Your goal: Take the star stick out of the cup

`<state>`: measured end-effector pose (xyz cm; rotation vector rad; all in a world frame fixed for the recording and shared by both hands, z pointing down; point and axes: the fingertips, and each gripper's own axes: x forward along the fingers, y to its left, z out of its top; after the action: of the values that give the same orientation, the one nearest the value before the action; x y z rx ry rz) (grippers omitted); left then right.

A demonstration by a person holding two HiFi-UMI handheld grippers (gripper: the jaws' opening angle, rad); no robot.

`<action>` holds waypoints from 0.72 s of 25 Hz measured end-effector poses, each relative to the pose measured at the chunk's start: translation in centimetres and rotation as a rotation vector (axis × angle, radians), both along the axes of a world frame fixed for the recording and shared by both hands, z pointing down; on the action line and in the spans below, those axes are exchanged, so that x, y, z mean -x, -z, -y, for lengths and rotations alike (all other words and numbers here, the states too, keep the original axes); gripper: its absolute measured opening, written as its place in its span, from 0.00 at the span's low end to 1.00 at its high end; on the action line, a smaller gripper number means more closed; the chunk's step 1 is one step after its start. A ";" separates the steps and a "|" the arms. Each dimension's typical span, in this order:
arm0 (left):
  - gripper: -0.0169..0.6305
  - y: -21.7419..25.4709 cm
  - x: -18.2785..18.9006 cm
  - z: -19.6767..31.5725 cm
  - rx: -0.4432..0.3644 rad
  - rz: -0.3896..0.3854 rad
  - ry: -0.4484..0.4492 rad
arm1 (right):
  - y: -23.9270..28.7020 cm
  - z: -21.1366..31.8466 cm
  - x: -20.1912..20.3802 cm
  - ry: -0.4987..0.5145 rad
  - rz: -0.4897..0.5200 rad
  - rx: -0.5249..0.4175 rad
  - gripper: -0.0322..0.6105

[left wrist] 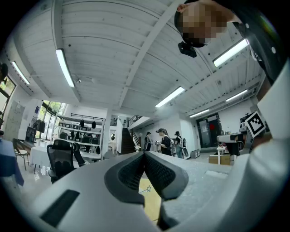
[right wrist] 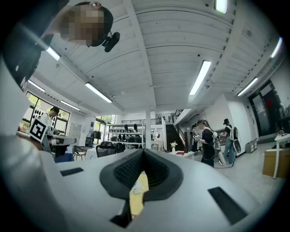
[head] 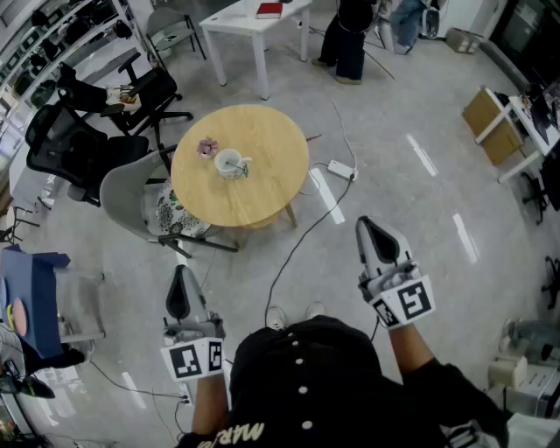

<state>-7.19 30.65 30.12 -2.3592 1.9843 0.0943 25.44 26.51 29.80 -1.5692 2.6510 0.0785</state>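
A white cup (head: 229,163) stands on the round wooden table (head: 262,188), with the thin star stick (head: 245,166) leaning out of it. Both grippers hang well short of the table, over the floor by my body. My left gripper (head: 178,282) is shut and holds nothing; in the left gripper view (left wrist: 145,156) its pads meet, and the star stick (left wrist: 148,188) shows small below them. My right gripper (head: 372,234) is also shut and holds nothing. In the right gripper view (right wrist: 144,153) the cup (right wrist: 136,187) appears far off under the closed pads.
A small pink flower (head: 207,147) lies beside the cup. A grey chair (head: 131,197) with a patterned cushion sits at the table's left, with black office chairs (head: 70,149) beyond. A cable and power strip (head: 339,170) lie on the floor at right. A white table (head: 249,22) and standing people are behind.
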 end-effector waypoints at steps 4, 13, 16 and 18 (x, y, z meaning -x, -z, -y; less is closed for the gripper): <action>0.02 0.6 -0.1 0.2 -0.007 0.001 0.001 | 0.4 0.3 0.1 0.007 -0.012 -0.012 0.05; 0.02 0.4 -0.8 -0.3 -0.002 0.005 0.008 | 0.5 -0.4 -0.4 0.046 0.071 -0.023 0.05; 0.02 0.4 -1.1 -0.7 0.004 0.007 0.022 | 0.4 -0.4 -0.5 0.064 0.069 -0.024 0.14; 0.02 0.3 -1.4 -0.9 0.008 0.008 0.038 | 0.2 -0.1 -1.0 0.079 0.087 -0.008 0.38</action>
<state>-5.82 31.54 29.79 -2.3223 2.0283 0.0750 26.45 26.65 29.59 -1.4288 2.6388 0.0175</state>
